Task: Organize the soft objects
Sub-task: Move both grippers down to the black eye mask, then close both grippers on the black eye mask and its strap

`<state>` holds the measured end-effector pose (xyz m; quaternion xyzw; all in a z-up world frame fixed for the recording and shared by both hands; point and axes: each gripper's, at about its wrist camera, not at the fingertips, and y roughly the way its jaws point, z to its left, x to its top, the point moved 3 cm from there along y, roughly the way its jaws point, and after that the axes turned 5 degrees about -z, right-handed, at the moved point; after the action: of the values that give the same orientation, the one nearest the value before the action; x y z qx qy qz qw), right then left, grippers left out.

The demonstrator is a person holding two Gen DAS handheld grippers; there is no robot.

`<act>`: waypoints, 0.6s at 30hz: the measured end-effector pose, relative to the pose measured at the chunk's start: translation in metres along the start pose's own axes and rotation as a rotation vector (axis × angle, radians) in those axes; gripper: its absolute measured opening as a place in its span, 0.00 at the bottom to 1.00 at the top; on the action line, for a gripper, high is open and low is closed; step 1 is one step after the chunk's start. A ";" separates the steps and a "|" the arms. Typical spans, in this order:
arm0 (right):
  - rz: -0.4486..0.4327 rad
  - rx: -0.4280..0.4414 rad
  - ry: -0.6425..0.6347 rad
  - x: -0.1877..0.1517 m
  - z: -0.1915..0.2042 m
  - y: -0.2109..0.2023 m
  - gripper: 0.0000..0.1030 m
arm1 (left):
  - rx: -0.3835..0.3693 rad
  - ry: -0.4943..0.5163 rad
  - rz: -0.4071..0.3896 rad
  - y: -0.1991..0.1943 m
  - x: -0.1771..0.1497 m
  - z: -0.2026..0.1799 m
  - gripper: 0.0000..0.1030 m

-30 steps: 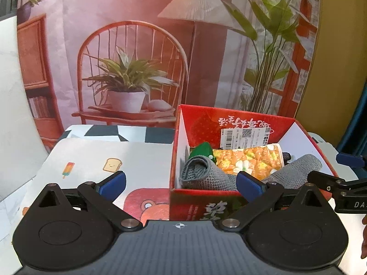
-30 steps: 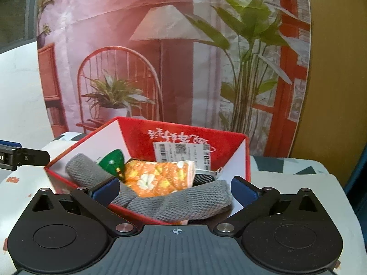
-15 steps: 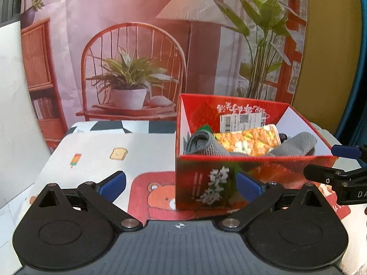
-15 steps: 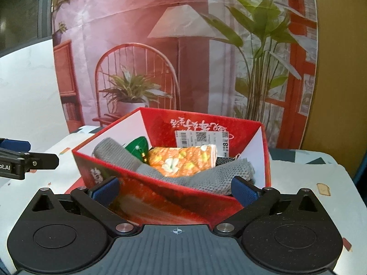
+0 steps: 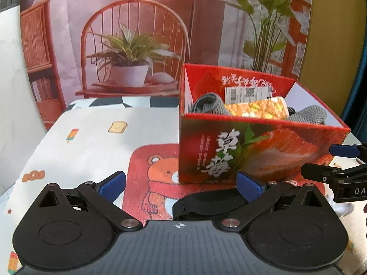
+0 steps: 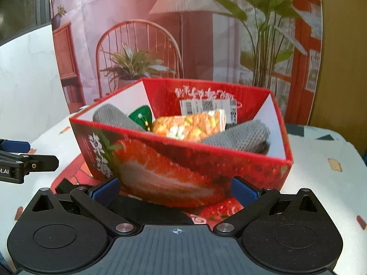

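A red strawberry box [image 5: 252, 151] stands on the table, also in the right wrist view [image 6: 183, 174]. In it lie a grey knitted cloth [image 6: 238, 135], an orange flowered pouch [image 6: 190, 126] and a green item [image 6: 141, 116]. My left gripper [image 5: 181, 184] is open and empty, low in front of the box's left front. My right gripper [image 6: 174, 189] is open and empty, close to the box's front wall. A black soft object [image 5: 206, 206] lies on the mat just under the left gripper, and also shows dark under the right gripper [image 6: 146, 210].
A tablecloth with cartoon prints [image 5: 91, 137] and a red bear mat [image 5: 156, 178] cover the table. A printed backdrop with chair and plants [image 5: 137, 45] hangs behind. The right gripper's fingers [image 5: 335, 171] show at the left view's right edge.
Both grippers have dropped and pulled back from above the box to low in front of it. The box's front wall and the black object have come into view.
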<state>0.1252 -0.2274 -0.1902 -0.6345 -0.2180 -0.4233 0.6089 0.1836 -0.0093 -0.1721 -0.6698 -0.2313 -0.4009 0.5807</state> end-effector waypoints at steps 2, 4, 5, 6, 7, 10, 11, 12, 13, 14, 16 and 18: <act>0.009 0.001 0.003 -0.003 -0.001 0.004 0.99 | -0.002 -0.002 0.008 0.004 -0.003 0.001 1.00; 0.018 0.002 0.006 -0.008 -0.001 0.008 0.99 | -0.005 -0.004 0.017 0.007 -0.006 0.002 1.00; 0.022 0.003 0.007 -0.010 -0.001 0.010 0.99 | -0.007 -0.005 0.023 0.009 -0.008 0.003 1.00; 0.026 0.002 0.010 -0.012 -0.002 0.012 0.99 | -0.009 -0.007 0.028 0.010 -0.009 0.003 1.00; 0.029 0.003 0.011 -0.013 -0.003 0.013 0.99 | -0.013 -0.008 0.032 0.011 -0.011 0.003 1.00; 0.035 0.010 0.021 -0.018 -0.005 0.015 0.99 | -0.026 -0.014 0.042 0.013 -0.015 0.005 1.00; 0.036 0.011 0.023 -0.019 -0.006 0.016 0.99 | -0.030 -0.017 0.044 0.013 -0.016 0.005 1.00; 0.038 0.015 0.026 -0.020 -0.006 0.017 0.98 | -0.036 -0.020 0.045 0.013 -0.018 0.004 0.99; 0.040 0.019 0.028 -0.021 -0.007 0.018 0.98 | -0.040 -0.022 0.047 0.013 -0.018 0.004 0.99; 0.042 0.023 0.030 -0.022 -0.007 0.019 0.97 | -0.046 -0.026 0.049 0.013 -0.019 0.004 0.99; 0.050 0.031 0.037 -0.024 -0.007 0.022 0.95 | -0.059 -0.033 0.058 0.015 -0.021 0.004 0.99; 0.059 0.041 0.040 -0.025 -0.006 0.025 0.93 | -0.071 -0.030 0.063 0.018 -0.022 0.003 0.99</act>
<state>0.1299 -0.2308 -0.2254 -0.6195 -0.1955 -0.4133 0.6381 0.1856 -0.0067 -0.2006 -0.7030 -0.2044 -0.3801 0.5653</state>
